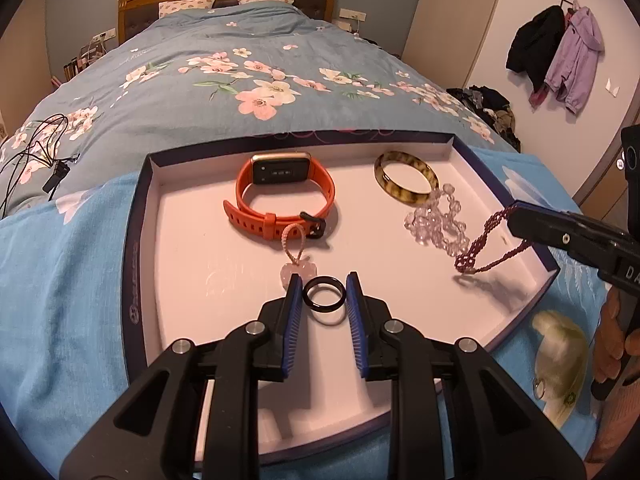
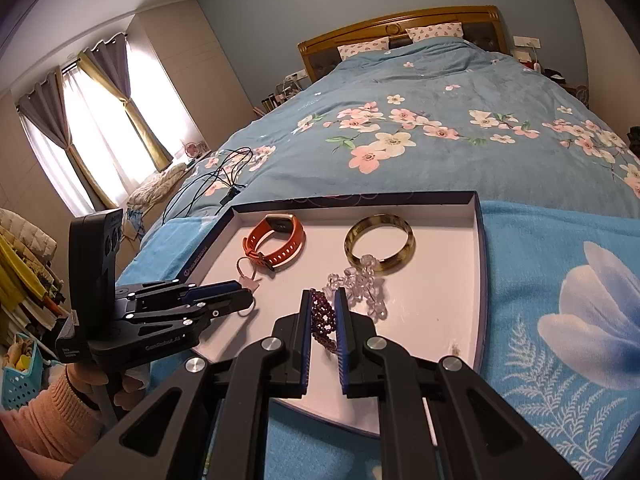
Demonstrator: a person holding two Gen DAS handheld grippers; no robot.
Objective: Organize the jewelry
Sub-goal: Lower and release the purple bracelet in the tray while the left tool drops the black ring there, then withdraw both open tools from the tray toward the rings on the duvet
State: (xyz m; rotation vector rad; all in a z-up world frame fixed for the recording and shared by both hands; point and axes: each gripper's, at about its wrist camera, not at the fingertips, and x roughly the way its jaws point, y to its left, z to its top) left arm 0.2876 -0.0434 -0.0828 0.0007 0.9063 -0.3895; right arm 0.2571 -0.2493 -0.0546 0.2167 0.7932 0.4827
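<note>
One black ring [image 1: 324,295] sits pinched between the left gripper [image 1: 324,294] tips, over the white tray [image 1: 192,216]. Just ahead lies a pink heart charm [image 1: 298,270]. Off to its right, the right gripper [image 2: 323,312] squeezes a purple bead bracelet [image 2: 322,316].

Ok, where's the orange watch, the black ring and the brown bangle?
orange watch [image 1: 285,196]: left wrist view, on its strap by the screen.
black ring [image 1: 324,295]: left wrist view, on its near rim.
brown bangle [image 2: 379,246]: right wrist view, on its near rim.

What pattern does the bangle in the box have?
The bangle is mottled tortoiseshell: dark brown patches on translucent yellow-amber. Left wrist view shows it best.
</note>
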